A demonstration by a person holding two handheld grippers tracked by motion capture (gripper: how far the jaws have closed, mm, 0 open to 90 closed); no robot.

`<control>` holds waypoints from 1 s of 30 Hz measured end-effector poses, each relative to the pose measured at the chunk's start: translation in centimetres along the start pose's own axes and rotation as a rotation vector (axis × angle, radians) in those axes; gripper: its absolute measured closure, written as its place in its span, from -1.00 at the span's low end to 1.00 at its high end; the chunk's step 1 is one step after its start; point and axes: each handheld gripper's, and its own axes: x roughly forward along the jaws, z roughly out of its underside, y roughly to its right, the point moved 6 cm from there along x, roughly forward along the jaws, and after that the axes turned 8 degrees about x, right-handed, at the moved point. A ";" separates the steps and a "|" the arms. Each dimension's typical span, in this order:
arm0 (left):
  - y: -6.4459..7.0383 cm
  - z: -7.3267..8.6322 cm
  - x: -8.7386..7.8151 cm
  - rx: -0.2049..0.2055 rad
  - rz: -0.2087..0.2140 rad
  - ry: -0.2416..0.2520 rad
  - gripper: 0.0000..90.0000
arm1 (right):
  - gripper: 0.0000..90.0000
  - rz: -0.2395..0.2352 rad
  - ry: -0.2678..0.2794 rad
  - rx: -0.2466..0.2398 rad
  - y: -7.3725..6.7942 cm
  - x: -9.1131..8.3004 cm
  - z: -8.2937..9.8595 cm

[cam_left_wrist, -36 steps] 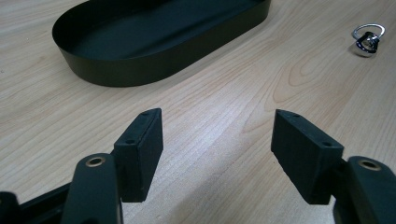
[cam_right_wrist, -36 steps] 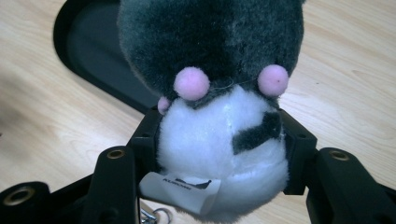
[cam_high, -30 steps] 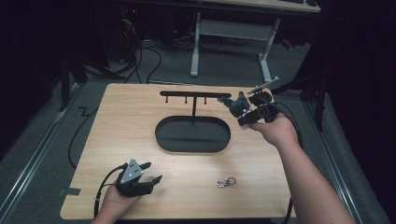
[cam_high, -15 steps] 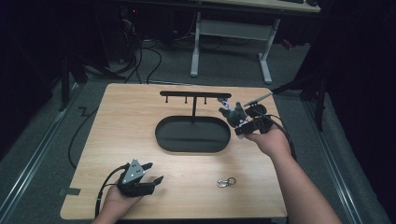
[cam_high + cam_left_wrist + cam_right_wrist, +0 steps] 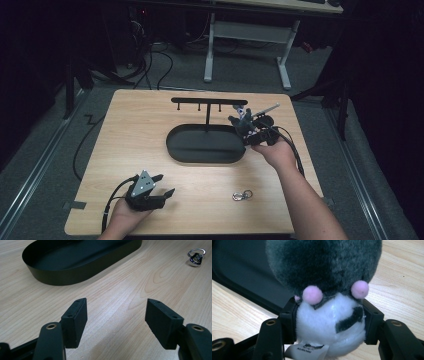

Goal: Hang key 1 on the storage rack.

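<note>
Plush toy (image 5: 329, 302) clamped between the jaws of the right gripper (image 5: 243, 126), squeezed at its white belly, dark furry head poking out past the jaw tips, small label hanging below. Pick-up done, then, by the look of it. Ahead of and beneath those jaws: the black oval tray (image 5: 190, 152), with its stand and hook bar (image 5: 209, 101) just beyond. Held over the tray's near right end, not yet set down or hung; placing judged as the step left. Whether meant for the tray or for a hook, cannot tell.

Left gripper (image 5: 161, 185) resting on the table (image 5: 130, 125) near the front edge, jaws spread wide with nothing between them. Off past its right jaw, well apart: a small metal key ring (image 5: 195, 257), untouched on the wood. Probably the next item to fetch. Tray wall ahead and to the left of those jaws.
</note>
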 end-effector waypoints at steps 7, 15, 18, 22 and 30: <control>-0.1 0.0 0.1 0.000 -0.003 0.000 -0.22 | -0.22 -0.016 -0.005 0.003 -0.1 0.1 0.3; -0.1 0.0 0.2 0.000 0.000 -0.003 -0.22 | -0.21 -0.011 0.036 -0.044 -0.3 -1.8 1.5; -0.1 0.1 0.3 0.000 0.001 -0.003 -0.22 | -0.18 -0.027 0.058 -0.050 -0.5 -2.5 2.7; 0.0 0.0 0.3 0.001 0.002 -0.002 -0.22 | -0.15 -0.043 0.068 -0.060 -0.6 -2.9 4.6; 0.4 -0.1 0.4 0.013 0.010 -0.006 -0.22 | 0.04 -0.117 0.139 -0.083 -1.2 -2.4 9.2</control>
